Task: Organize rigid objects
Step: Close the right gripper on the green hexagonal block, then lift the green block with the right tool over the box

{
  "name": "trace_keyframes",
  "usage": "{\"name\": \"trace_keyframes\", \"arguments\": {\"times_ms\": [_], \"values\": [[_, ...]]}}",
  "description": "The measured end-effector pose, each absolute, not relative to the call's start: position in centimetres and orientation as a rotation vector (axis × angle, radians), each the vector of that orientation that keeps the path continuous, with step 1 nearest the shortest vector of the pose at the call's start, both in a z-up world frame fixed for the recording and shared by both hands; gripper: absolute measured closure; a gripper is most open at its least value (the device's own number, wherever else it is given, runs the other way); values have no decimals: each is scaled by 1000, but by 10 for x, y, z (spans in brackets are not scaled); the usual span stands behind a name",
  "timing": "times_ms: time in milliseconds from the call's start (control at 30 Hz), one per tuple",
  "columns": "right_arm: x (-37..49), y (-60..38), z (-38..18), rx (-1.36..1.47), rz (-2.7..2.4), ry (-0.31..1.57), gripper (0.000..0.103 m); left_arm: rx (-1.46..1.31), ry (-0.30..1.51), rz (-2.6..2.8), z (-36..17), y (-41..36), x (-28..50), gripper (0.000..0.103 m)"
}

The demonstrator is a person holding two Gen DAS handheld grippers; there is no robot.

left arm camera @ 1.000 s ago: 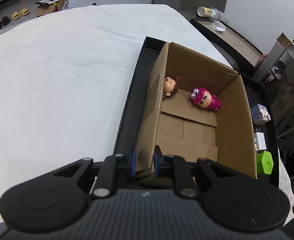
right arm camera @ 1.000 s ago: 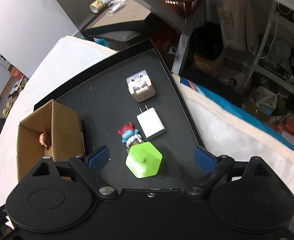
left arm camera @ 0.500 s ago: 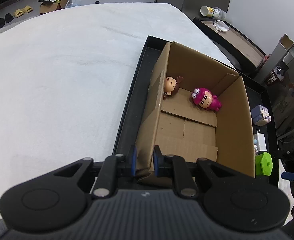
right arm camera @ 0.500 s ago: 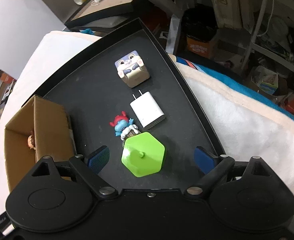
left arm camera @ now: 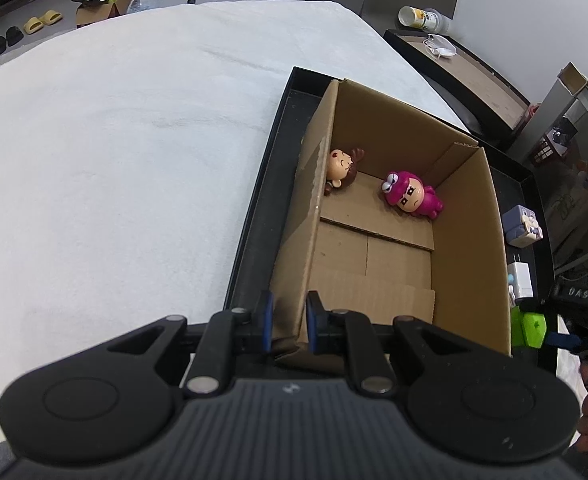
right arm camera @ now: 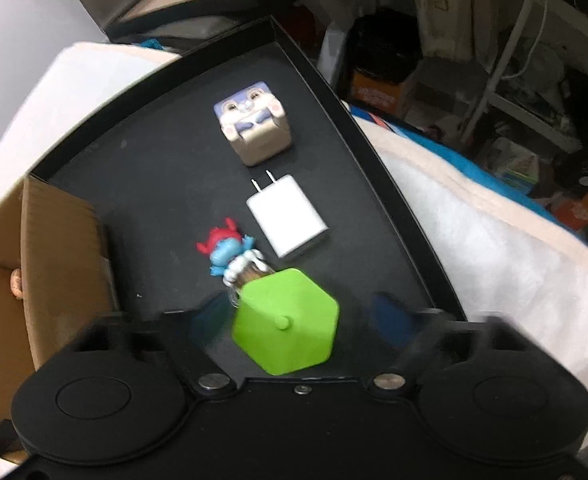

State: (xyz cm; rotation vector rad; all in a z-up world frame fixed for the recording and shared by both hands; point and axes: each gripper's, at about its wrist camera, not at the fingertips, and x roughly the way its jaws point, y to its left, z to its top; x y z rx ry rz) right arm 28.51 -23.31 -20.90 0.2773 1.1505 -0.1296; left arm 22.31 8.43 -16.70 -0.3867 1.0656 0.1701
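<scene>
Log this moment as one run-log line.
left gripper: shut on cardboard box wall | right gripper: closing around green hexagon, not yet gripped | in box: two figurines

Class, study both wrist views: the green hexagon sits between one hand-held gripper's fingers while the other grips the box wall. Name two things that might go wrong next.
1. The right hand-held gripper is closing around the green hexagon, which touches the blue figure; the grab may knock or drag that figure.
2. The left hand-held gripper pinches only a thin wall of the box; a tug may bend the cardboard or tip the box, spilling the pink toy.
</scene>
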Motion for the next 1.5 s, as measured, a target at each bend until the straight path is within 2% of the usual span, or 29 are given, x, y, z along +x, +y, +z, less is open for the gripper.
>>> {"name": "trace_keyframes", "arguments": {"times_ms": [967, 1500], "values": [[270, -214, -132, 267, -39, 974, 51, -402, 1057, 139, -171, 92, 223, 88], [273, -162, -101, 170, 58, 908, 51, -434, 1047, 102, -174, 101, 220, 87]]}}
